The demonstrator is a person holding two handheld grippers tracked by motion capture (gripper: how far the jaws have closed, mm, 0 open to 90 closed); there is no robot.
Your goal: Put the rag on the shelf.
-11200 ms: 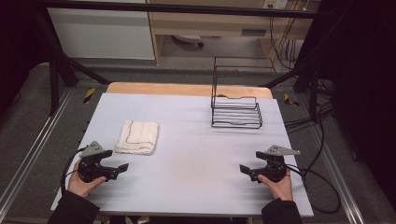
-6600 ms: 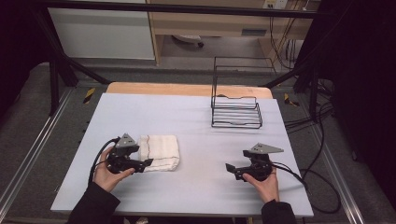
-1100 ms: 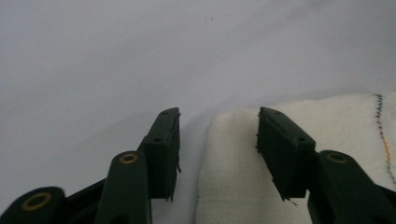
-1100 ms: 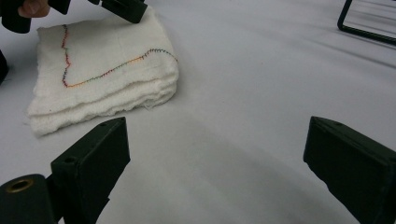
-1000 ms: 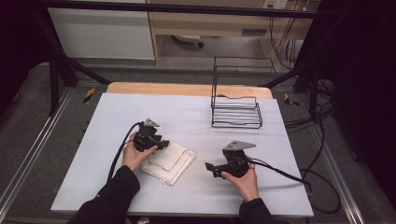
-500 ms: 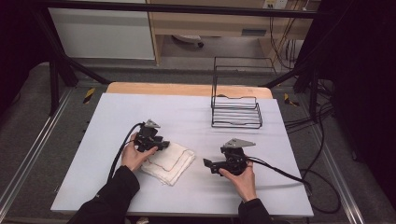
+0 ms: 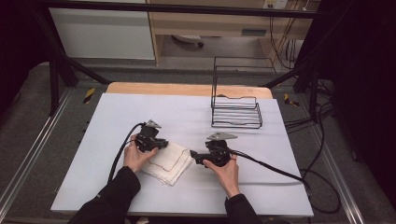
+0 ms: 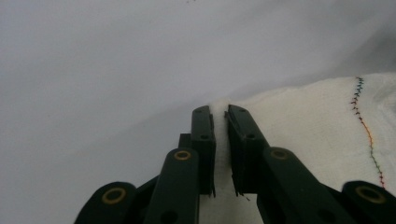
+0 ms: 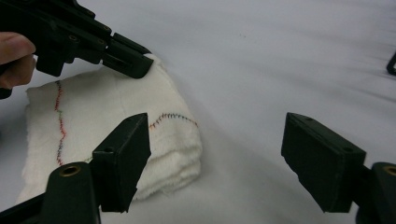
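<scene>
1. Standing at the person's side of the table (image 7: 299,196), the nearest things are two dark-sleeved forearms coming in from the bottom edge, each hand carrying one black gripper with a cable trailing off it.

2. The right gripper (image 7: 192,154) lies just beside the near-right corner of the folded towel (image 7: 169,162). Its jaws stand wide apart with nothing between them, though they have just been closing somewhat; in the right gripper view the towel (image 9: 107,140) sits off to one side of the gap, not inside it.

3. The left gripper (image 8: 220,114) is pinched on the far corner of the towel (image 8: 308,121). Its jaws have just been closing, and a thin ridge of white cloth shows squeezed between the pads. From above, this gripper (image 7: 163,144) sits at the towel's far-left edge.

4. The towel lies a little left of the table's middle, turned at an angle. It looks soft, light and limp, folded in several layers with coloured stitching along the hems. I would judge it will sag and unfold if lifted by one corner, so a hold on two corners, pinching all layers at the edge, seems safest. It should not slip, and nothing about it is fragile.

5. Farther back, well apart from the towel, stands a black wire rack (image 7: 236,112).

6. Count: one towel, two grippers, one wire rack, one table.
</scene>
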